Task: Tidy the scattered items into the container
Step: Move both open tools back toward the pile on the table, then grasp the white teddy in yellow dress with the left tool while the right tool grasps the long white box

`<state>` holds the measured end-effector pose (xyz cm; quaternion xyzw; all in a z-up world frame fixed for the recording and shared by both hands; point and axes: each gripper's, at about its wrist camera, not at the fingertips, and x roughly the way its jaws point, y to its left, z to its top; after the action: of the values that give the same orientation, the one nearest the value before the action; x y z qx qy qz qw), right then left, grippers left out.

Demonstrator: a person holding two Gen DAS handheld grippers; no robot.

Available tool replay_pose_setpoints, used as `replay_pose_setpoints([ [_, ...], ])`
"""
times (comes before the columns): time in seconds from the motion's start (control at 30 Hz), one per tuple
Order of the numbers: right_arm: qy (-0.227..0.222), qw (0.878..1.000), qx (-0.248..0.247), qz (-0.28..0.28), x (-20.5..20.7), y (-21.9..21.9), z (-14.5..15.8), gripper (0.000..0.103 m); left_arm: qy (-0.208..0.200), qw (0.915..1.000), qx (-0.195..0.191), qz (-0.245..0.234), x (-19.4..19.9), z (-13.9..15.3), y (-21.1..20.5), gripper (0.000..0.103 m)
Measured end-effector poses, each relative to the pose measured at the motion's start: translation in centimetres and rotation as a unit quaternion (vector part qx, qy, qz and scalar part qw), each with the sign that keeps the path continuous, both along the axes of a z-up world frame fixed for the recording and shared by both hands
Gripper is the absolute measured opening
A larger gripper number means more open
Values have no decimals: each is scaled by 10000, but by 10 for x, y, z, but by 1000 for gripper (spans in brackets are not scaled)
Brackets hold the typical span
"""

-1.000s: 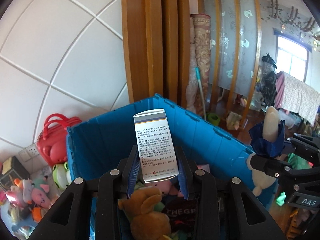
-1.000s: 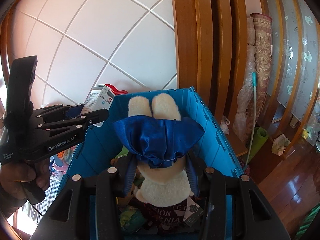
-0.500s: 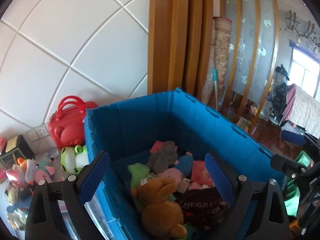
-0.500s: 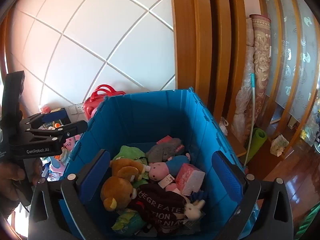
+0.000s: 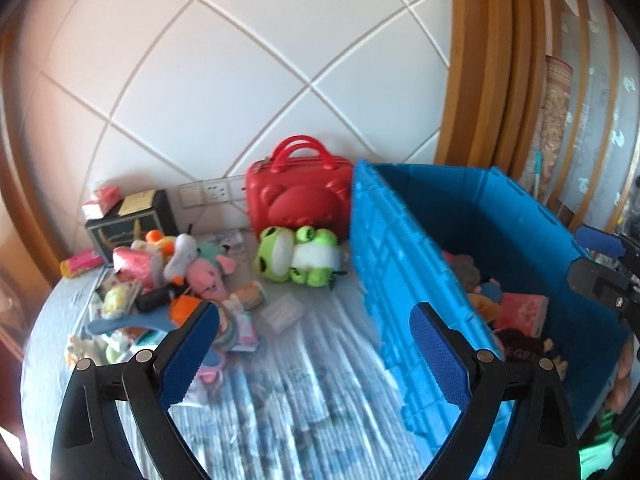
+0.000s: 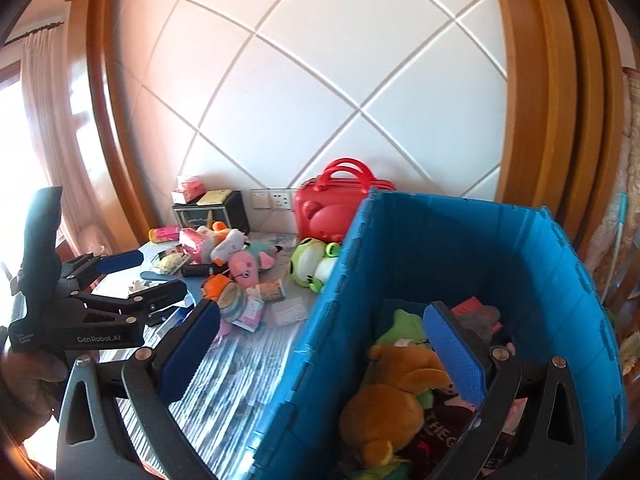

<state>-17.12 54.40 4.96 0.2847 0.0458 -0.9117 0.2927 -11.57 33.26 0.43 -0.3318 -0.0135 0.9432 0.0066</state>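
Note:
A blue crate [image 5: 404, 264] stands on the right of the striped cloth, holding soft toys, also in the right wrist view [image 6: 532, 248]. A brown plush bear [image 6: 394, 396] lies in it. My left gripper [image 5: 314, 350] is open and empty, above the cloth left of the crate. My right gripper [image 6: 320, 354] is open and empty, straddling the crate's near left wall. Scattered items lie at the left: a green frog plush [image 5: 296, 254], a pink pig plush [image 5: 202, 276], a clear plastic box [image 5: 282, 312] and small packets.
A red toy suitcase [image 5: 298, 196] stands against the white padded wall behind the frog. A black box [image 5: 132, 226] sits at the back left by wall sockets. Wooden door frames rise to the right. The left gripper shows in the right wrist view [image 6: 120, 284].
Both grippers opened a second ago, dropping the white carton and the blue-dressed plush into the crate. Both have since swung left, bringing the scattered pile into view.

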Motion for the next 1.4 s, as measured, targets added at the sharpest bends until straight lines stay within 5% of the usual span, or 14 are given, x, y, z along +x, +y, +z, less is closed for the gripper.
replay_pose_setpoints([
  [0.4,-198,9974,243,647,46,-176,-29,103,-431,9940,90,1004,61,-48,-216,97],
  [0.7,-617,9935,546,787,68,-309,-105,103,-837,9867,-90,1393,79,-105,-363,97],
  [1.1,-1350,9818,1130,719,76,-453,-239,103,-1402,9791,-172,1467,38,-220,-504,93],
  [1.4,-1525,9780,1303,578,60,-511,-303,103,-1625,9765,0,1413,-14,-298,-553,85],
])
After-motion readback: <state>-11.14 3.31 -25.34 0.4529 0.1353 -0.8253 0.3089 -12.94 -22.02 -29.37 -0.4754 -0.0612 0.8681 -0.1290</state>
